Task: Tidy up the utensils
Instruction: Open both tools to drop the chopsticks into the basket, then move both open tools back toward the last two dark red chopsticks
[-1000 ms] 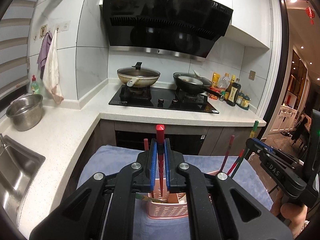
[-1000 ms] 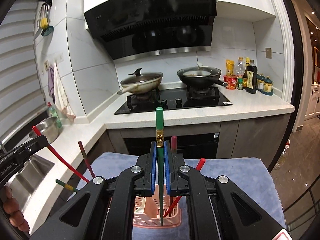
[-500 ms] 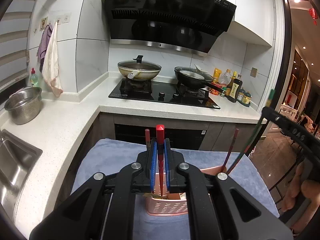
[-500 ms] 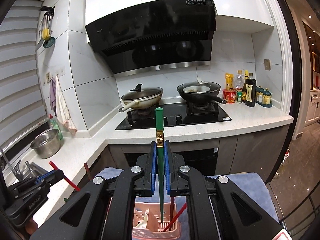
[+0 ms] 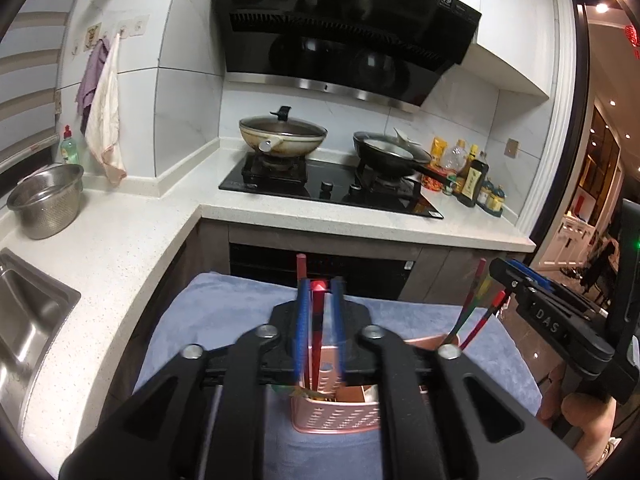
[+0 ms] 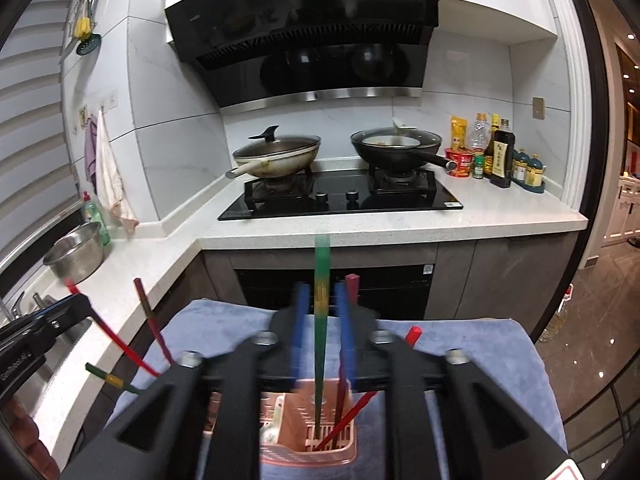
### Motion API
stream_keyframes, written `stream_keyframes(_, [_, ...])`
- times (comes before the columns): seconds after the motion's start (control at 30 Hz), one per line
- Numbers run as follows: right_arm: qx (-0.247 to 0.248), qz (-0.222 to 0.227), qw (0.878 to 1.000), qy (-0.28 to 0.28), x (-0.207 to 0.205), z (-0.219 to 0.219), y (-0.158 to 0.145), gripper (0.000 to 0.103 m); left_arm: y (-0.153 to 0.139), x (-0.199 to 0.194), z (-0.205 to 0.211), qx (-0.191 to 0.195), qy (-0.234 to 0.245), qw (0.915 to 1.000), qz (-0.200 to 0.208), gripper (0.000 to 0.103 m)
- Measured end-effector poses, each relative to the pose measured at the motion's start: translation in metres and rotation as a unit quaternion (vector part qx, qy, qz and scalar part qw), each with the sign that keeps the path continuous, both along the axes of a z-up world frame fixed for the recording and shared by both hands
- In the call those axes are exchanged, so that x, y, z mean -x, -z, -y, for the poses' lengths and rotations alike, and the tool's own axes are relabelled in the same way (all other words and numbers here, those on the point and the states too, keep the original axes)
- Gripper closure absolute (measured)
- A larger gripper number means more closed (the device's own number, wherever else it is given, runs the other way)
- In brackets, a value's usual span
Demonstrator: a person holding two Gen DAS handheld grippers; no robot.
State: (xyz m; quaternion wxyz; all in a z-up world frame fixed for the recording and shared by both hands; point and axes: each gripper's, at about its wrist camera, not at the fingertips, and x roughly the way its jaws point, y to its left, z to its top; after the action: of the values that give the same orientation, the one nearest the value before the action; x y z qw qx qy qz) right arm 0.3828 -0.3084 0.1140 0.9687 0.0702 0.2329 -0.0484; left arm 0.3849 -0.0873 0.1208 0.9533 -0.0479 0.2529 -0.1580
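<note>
A pink perforated utensil basket (image 5: 335, 414) stands on a blue towel (image 5: 224, 312); it also shows in the right wrist view (image 6: 308, 446). My left gripper (image 5: 319, 292) has its jaws parted around a red chopstick (image 5: 318, 336) that stands in the basket. My right gripper (image 6: 322, 300) has its jaws parted around a green chopstick (image 6: 321, 332) whose tip rests in the basket. Other red chopsticks (image 6: 346, 372) lean in the basket. The right gripper appears at the right of the left wrist view (image 5: 516, 276).
A white L-shaped counter (image 5: 120, 240) holds a steel colander (image 5: 46, 204), a sink (image 5: 24, 312) and a black hob (image 5: 332, 190) with two pans. Sauce bottles (image 6: 500, 156) stand at the right. A doorway opens at the far right.
Both grippers' jaws have opened from around their chopsticks. Both grippers have dropped lower, and both chopsticks now stand in the basket.
</note>
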Motion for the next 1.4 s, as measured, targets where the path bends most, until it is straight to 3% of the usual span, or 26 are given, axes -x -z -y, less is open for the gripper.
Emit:
stream_keyframes(0.03, [-0.003, 0.003, 1.0, 0.002, 0.001, 0.002, -0.001, 0.069, 0.0, 0.0, -0.001, -0.001, -0.004, 1.0, -0.001, 0.07])
stream_keyframes(0.07, [-0.004, 0.006, 1.0, 0.005, 0.002, 0.003, -0.002, 0.069, 0.0, 0.0, -0.001, 0.0, -0.009, 1.0, -0.001, 0.067])
stream_keyframes(0.4, [-0.006, 0.008, 1.0, -0.003, 0.025, 0.002, -0.006, 0.069, 0.0, 0.01, -0.008, 0.0, -0.018, 0.9998, -0.006, 0.065])
stream_keyframes(0.73, [-0.02, -0.004, 1.0, -0.018, 0.097, -0.004, 0.004, 0.057, 0.005, 0.064, -0.027, -0.017, -0.021, 0.9996, -0.001, 0.043])
stream_keyframes(1.03, [0.063, -0.083, 0.994, -0.043, 0.201, -0.052, 0.081, 0.056, 0.075, 0.142, -0.049, -0.047, -0.018, 0.9964, -0.068, 0.039])
stream_keyframes(1.4, [0.007, -0.168, 0.984, -0.065, 0.282, -0.095, 0.151, 0.056, 0.154, 0.221, -0.067, -0.079, -0.023, 0.9846, -0.154, 0.037])
